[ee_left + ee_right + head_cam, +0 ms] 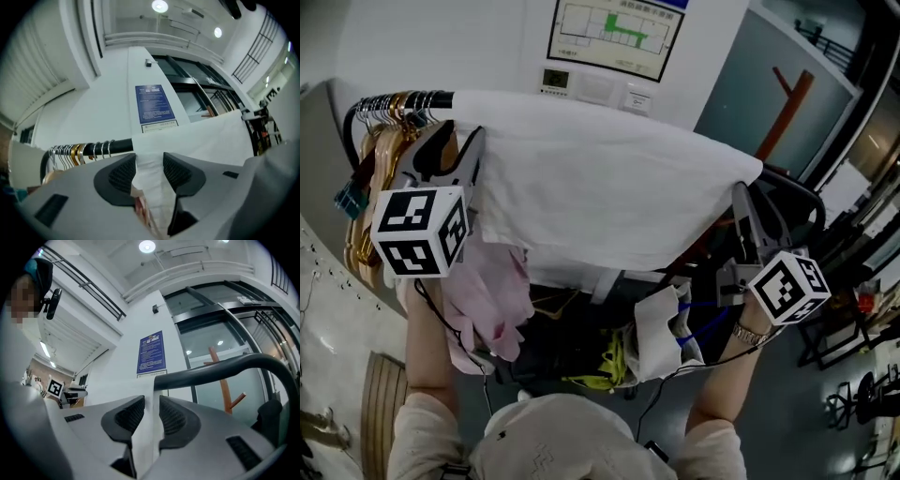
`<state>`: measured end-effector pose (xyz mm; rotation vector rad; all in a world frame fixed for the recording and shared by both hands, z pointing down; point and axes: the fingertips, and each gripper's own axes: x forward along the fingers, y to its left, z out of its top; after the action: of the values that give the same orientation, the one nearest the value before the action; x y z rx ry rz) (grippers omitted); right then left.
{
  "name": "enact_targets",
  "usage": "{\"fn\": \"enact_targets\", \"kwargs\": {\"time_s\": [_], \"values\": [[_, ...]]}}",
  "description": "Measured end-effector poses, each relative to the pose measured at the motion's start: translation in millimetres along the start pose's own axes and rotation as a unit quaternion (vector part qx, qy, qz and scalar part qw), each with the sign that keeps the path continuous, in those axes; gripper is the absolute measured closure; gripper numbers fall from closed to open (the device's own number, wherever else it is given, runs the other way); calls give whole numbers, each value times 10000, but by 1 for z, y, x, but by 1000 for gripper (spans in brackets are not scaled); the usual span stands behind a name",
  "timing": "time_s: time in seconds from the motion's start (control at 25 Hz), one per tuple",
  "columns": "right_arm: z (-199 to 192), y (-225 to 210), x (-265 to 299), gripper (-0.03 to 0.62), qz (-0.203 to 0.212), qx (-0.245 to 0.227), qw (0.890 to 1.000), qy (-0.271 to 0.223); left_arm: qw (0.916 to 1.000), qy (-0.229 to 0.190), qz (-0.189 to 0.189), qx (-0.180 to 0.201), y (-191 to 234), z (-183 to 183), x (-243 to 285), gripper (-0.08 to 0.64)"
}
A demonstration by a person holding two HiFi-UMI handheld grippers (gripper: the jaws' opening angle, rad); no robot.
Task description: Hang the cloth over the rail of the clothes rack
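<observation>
Cloth (pixel 600 178) hangs draped over the rail (pixel 431 97) of the clothes rack. Left gripper (pixel 149 171): jaws spread, cloth edge between them, unpinched. Right gripper (pixel 151 416): jaws apart, loosely flanking the cloth's other end.

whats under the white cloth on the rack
Beneath the white cloth the black rail is covered; it shows only past the cloth's ends, by the hangers on the left. A pink garment hangs below the cloth's edge.
</observation>
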<state>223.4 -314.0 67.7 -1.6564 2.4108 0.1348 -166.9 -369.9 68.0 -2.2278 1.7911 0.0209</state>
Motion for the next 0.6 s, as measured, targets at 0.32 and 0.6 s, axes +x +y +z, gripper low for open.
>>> {"fn": "enact_targets", "kwargs": {"time_s": [0.32, 0.6], "values": [[18, -1, -7, 572, -93, -221, 9996, -138, 9991, -12, 72, 407, -19, 6, 8, 503], [25, -33, -27, 572, -357, -147, 9991, -156, 9992, -112, -192, 342, -51, 20, 14, 505]]}}
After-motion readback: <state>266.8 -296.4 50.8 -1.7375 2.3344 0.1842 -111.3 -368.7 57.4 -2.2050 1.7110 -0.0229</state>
